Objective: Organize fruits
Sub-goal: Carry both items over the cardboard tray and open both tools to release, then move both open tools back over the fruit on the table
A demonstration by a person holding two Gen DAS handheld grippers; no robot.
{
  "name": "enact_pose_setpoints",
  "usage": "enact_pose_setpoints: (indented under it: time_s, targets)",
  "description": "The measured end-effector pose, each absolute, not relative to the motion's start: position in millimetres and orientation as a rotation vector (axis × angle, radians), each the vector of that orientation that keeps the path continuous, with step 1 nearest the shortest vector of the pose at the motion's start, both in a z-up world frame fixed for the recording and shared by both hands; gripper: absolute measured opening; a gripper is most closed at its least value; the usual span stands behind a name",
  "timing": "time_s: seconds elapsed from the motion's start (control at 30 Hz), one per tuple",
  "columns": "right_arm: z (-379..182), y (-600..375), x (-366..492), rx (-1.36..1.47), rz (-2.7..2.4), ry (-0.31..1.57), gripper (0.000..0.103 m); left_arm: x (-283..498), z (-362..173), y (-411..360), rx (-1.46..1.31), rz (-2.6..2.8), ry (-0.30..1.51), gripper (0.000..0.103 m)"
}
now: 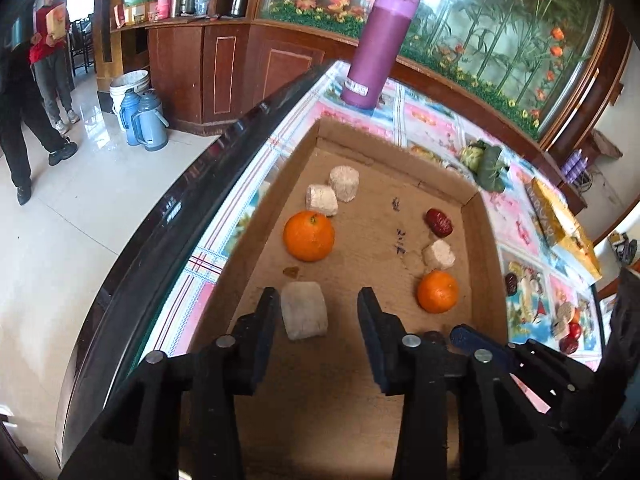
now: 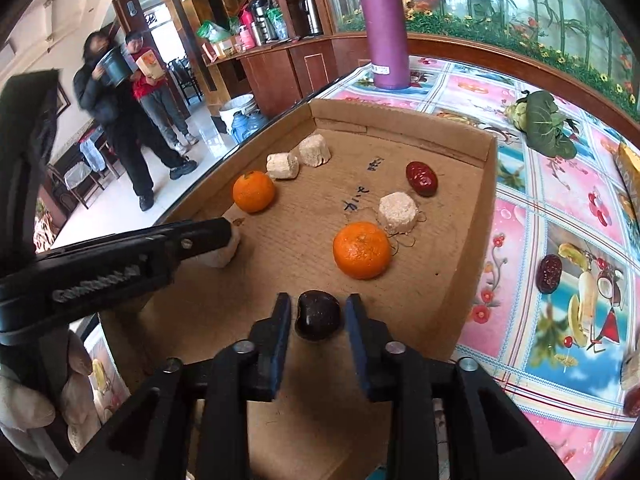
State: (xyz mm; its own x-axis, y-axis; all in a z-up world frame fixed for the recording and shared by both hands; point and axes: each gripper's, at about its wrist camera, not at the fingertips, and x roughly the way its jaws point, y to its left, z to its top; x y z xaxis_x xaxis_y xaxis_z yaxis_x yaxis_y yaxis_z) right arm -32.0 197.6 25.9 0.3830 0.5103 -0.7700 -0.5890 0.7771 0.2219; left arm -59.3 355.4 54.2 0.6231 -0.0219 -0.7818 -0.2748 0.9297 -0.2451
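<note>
Jaws of my right hand-held gripper [image 2: 316, 312] stood apart around the dark jujube [image 2: 319, 315], untouched; my left hand-held gripper [image 1: 316, 312] gaped beside a rice cake [image 1: 304, 311].

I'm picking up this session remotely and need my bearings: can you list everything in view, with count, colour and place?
Cardboard tray: one, brown, on the table.
Oranges: two, orange, in the tray; one left, one centre-right.
Puffed rice cakes: four, beige, in the tray; two at the far left, one by the centre-right orange, one between the left gripper's fingers.
Red date: one, in the tray, far right.
Dark date: one, between the right gripper's fingers.
Date on tablecloth: one, dark red, right of the tray.
Purple flask: one, beyond the tray.
Leafy vegetable: one, green, on the tablecloth.
Left gripper: black, open.
Right gripper: black, open.
</note>
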Motion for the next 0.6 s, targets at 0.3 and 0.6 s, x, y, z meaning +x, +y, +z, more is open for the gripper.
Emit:
enact_pose_setpoints:
  time_s: [0.3,0.6]
  targets:
    - [52.7,158.1,-44.3,0.024,0.686,0.887,0.058,-105.6,93.7,349.0,-0.430,0.179,0.752,0.069]
    - [58.1,80.5,-70.4,0.204,0.601,0.856,0.067,-143.3,107.8,295.3,-0.399,0.129,0.676,0.084]
